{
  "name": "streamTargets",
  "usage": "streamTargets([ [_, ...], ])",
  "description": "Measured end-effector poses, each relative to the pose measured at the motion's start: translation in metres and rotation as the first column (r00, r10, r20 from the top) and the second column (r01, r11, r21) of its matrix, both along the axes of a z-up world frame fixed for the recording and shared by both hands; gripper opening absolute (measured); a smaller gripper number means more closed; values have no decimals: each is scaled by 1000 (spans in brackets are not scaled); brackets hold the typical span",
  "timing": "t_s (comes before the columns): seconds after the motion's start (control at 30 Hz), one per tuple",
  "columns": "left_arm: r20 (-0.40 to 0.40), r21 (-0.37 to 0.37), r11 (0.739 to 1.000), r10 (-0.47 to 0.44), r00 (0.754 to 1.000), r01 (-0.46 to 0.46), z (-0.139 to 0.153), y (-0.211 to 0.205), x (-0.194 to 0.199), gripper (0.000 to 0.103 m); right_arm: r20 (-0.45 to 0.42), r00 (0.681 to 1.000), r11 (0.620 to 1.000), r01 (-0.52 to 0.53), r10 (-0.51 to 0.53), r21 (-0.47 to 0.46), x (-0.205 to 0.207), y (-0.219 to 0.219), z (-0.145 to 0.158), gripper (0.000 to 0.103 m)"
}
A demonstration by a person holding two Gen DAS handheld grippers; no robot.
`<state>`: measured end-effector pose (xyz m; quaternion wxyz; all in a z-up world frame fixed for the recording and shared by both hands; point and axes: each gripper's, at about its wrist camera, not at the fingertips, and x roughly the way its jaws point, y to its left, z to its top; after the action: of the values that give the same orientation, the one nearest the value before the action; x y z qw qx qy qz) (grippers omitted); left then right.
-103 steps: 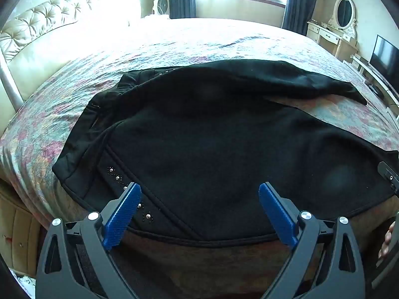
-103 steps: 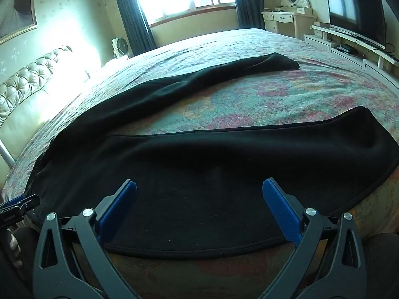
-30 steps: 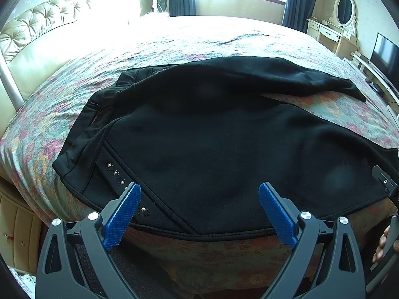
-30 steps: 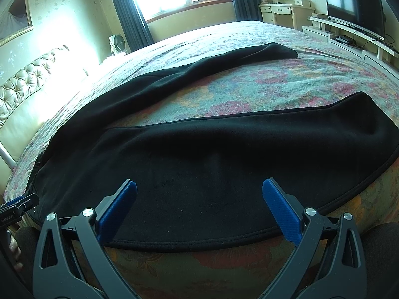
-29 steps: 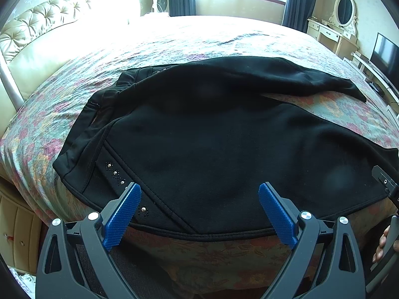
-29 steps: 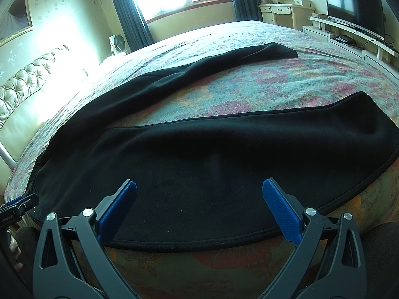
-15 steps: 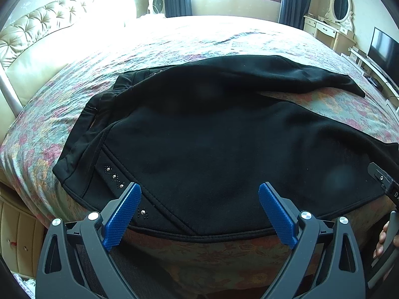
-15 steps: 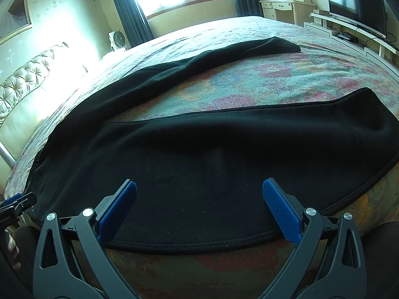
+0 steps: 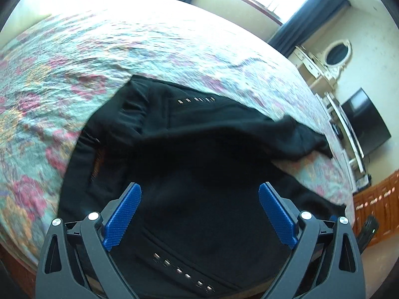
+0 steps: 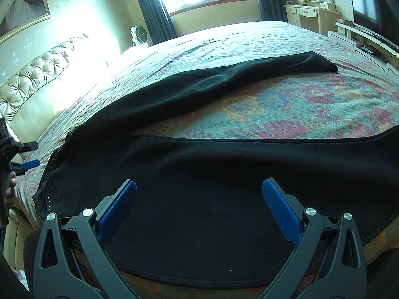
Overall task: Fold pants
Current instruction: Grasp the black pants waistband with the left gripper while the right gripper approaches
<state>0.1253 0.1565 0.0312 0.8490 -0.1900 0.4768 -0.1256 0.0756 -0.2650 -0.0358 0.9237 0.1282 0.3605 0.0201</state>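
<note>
The black pants (image 10: 224,174) lie spread on the floral bed (image 10: 311,99), one leg running toward 1 o'clock, the other toward 3 o'clock. The left gripper (image 9: 199,214) hovers over the studded waist area, fingers released. The right gripper (image 10: 199,209) hovers over the near leg, fingers released, grasping nothing.

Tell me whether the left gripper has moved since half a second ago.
Yes. The left gripper has gone forward over the pants and tilted: the near stud row, earlier beside its left finger, now lies between its fingers.
</note>
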Motion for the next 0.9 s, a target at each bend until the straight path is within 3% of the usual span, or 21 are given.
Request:
streamTargets([
  [0.17, -65, -161, 987, 9, 998, -19, -27, 74, 87, 94, -17, 998, 998, -66, 67, 18, 17, 26, 0, 101],
  [0.27, -114, -155, 987, 29, 993, -46, -50, 95, 128, 94, -27, 995, 995, -94, 94, 14, 23, 39, 0, 101],
  [0.4, -154, -183, 982, 19, 988, -47, -76, 101, 158, 94, -44, 993, 994, -107, 108, 16, 31, 45, -2, 101],
  [0.47, -134, -193, 981, -15, 991, -11, -77, 95, 163, 94, -47, 993, 994, -106, 107, 22, 35, 45, -3, 101],
  [0.6, -104, -346, 935, -127, 986, 83, -74, 80, 169, 94, -60, 990, 991, -123, 125, 46, 45, 47, -7, 101],
  [0.73, -91, -304, 946, -149, 985, 115, -76, 62, 176, 94, -69, 985, 986, -150, 155, 76, 59, 49, -7, 101],
  [0.8, -94, -327, 941, -122, 988, 85, -81, 67, 179, 94, -57, 983, 982, -170, 175, 77, 67, 51, -2, 101],
  [0.9, -103, -288, 955, -100, 990, 66, -84, 69, 184, 76, -34, 971, 969, -234, 237, 83, 88, 51, 11, 101],
])
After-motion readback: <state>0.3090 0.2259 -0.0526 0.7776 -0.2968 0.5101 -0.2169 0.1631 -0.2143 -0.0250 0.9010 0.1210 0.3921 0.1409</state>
